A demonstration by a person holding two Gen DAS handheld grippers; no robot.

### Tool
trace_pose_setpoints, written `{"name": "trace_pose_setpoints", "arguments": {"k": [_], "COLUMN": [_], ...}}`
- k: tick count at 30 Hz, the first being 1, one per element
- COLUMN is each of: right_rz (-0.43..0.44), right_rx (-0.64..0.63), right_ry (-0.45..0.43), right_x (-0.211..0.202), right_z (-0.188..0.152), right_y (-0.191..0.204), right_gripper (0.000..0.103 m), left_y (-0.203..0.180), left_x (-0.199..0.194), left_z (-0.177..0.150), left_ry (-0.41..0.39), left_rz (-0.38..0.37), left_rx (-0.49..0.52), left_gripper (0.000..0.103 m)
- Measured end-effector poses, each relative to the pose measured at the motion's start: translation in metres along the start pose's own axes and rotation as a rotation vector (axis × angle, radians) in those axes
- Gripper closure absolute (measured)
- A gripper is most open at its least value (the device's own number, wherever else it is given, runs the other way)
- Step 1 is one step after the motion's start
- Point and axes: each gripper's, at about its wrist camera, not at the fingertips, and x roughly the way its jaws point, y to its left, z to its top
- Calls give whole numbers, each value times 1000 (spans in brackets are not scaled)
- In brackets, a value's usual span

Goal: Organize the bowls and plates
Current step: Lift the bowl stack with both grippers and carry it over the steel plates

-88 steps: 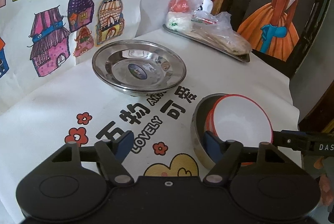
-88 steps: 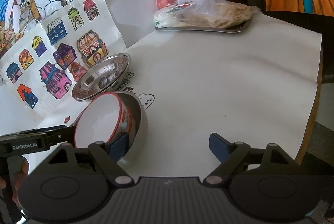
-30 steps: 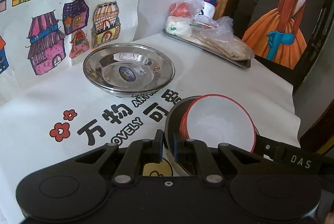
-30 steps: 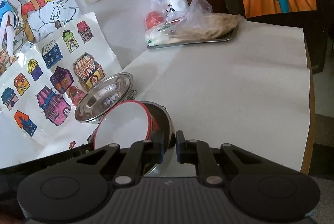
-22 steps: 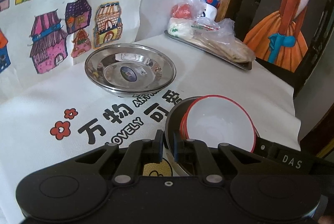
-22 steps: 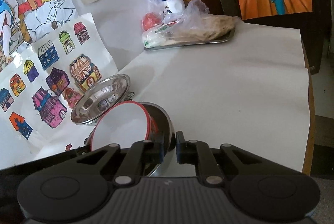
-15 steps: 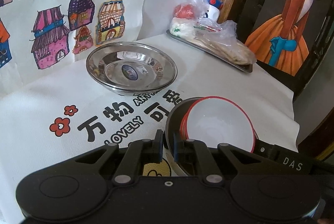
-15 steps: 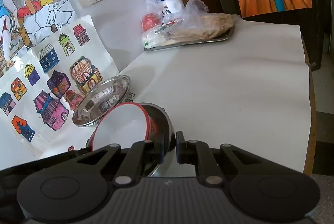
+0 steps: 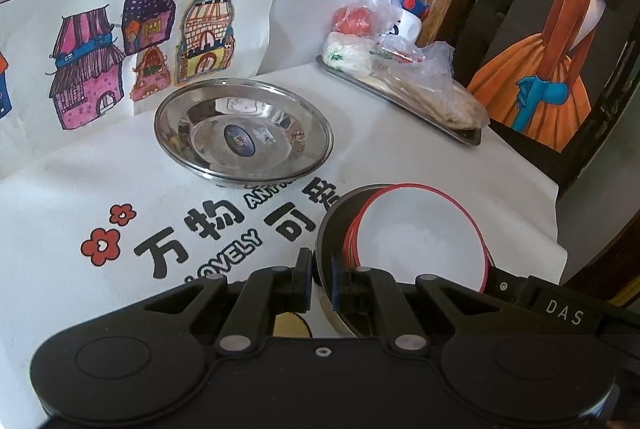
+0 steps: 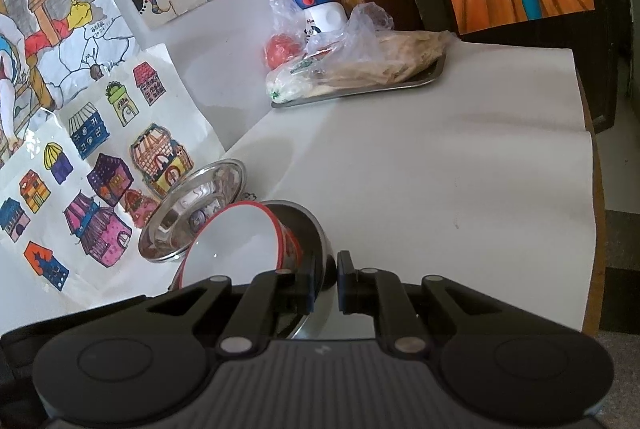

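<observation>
Left tongs (image 9: 320, 279) and right tongs (image 10: 324, 283) each clamped opposite rims of the steel bowl (image 9: 332, 225). Glossy white red-rimmed bowl (image 9: 420, 243) nested tilted inside. Round steel plate (image 9: 244, 133) sat beyond on the white printed tabletop (image 9: 400, 157).

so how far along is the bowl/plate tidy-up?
Done: the red-rimmed bowl already sits inside the steel bowl. In hand: left gripper and right gripper each pinch that steel bowl's rim on opposite sides. Left: the nested pair hasn't reached the steel plate, apparently its destination.
</observation>
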Motion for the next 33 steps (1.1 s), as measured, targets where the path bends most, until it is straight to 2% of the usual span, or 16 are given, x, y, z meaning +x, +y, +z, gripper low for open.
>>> {"name": "trace_pose_setpoints", "arguments": {"k": [20, 33], "right_rz": [71, 107], "right_rx": [-67, -90], "right_ry": [-12, 7], "right_x": [29, 52], "right_z": [39, 50], "right_y": [36, 57], "right_gripper": [91, 91], "left_y": [17, 35], "left_x": [1, 2], "left_z": [43, 65], "left_ry": [-71, -107], "left_rz": [46, 86], "left_rx": [-46, -74], "left_gripper": [96, 97]}}
